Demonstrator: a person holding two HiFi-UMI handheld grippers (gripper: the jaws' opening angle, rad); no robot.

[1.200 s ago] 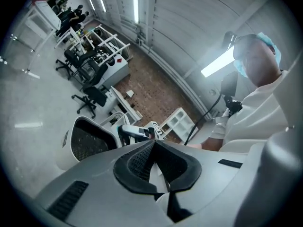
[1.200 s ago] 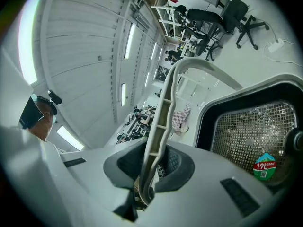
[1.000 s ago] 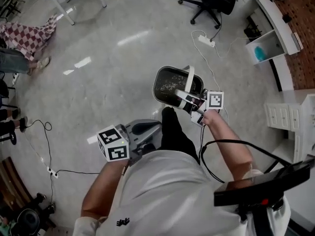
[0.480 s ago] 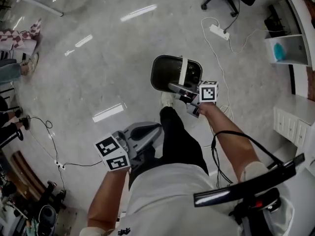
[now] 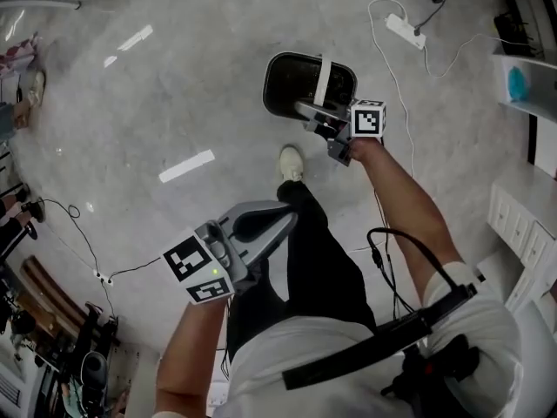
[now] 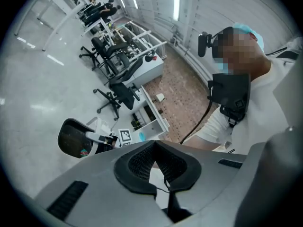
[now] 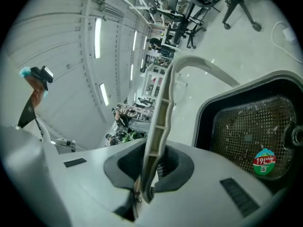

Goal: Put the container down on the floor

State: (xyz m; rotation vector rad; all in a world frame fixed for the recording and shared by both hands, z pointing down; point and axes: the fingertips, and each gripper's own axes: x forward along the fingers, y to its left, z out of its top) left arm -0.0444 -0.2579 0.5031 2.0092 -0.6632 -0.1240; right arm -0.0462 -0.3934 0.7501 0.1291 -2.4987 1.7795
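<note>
The container point(image 5: 291, 85) is a black bin with a mesh inside and a white bail handle point(image 5: 323, 81). It is out in front of the person's white shoe point(image 5: 291, 162), over the grey floor; whether it touches the floor I cannot tell. My right gripper point(image 5: 306, 110) is shut on the handle point(image 7: 163, 103), which runs up between the pads, with the bin point(image 7: 246, 126) to the right below. My left gripper point(image 5: 283, 220) is held close to the body, shut and holding nothing point(image 6: 158, 174). From the left gripper view the bin point(image 6: 71, 138) shows at lower left.
A power strip point(image 5: 407, 30) and its cables lie on the floor beyond the container. White shelving point(image 5: 522, 85) and drawers point(image 5: 513, 225) line the right side. More cables point(image 5: 78, 233) trail at the left. Office chairs point(image 6: 116, 91) stand farther off.
The right gripper with the container has moved forward, away from the body, and the container looks smaller and lower. The left gripper has stayed near the body.
</note>
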